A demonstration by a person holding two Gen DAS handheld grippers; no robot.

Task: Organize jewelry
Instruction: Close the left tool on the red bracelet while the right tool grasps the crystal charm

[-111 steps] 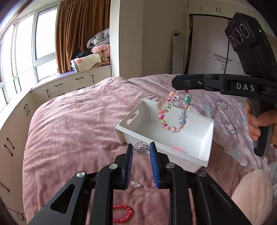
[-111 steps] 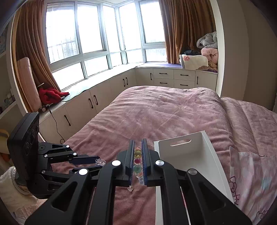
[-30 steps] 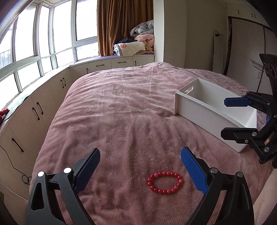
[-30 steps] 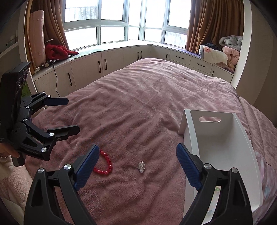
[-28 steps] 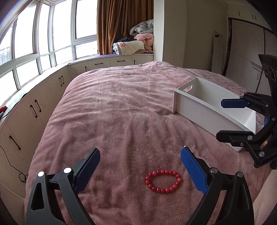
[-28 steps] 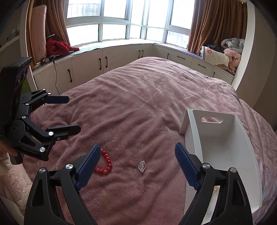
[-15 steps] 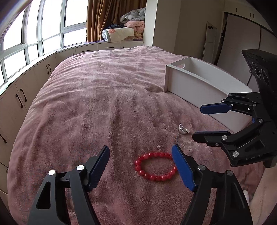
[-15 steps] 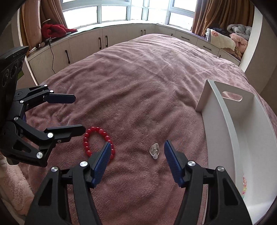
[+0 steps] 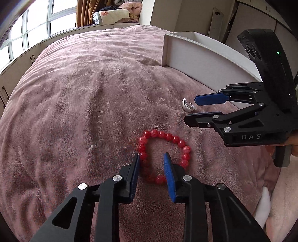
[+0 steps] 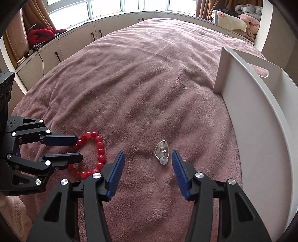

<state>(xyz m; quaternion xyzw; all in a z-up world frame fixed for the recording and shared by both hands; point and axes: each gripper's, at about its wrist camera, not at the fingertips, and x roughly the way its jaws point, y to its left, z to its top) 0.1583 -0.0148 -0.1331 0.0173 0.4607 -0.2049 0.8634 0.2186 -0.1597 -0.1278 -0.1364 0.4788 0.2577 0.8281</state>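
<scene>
Room: bedroom, with a bay of windows [image 10: 130, 7] over low cabinets [image 10: 78, 41], brown curtains and folded blankets [image 10: 242, 20] piled on the window seat.
Surface: pink plush bedspread [image 10: 149, 83] covering the bed, lightly wrinkled.
Red bead bracelet [image 9: 163, 154]: lies flat on the bedspread as a closed ring, near the front edge of the bed (in the right wrist view it sits at the left, beside the other tool).
Left gripper [image 9: 151, 158]: angled down over the bracelet, jaws closing; one blue pad is outside the ring against its left side, the other is inside the loop, so the left run of beads is between them. Whether both pads already press on the beads I cannot tell.
Silver earring [image 10: 162, 151]: small teardrop-shaped piece with a clear bead, lying on the bedspread between the bracelet and the box.
Right gripper [image 10: 146, 158]: pointed down at the earring, jaws closing but well apart; the earring lies between the blue pads, nearer the right one, touched by neither.
White box [image 10: 260, 111]: open-topped, with a cut-out handle in its far end wall, standing on the bed just right of the earring.
Person: only fingers [image 9: 292, 149] on the right tool's grip show.
</scene>
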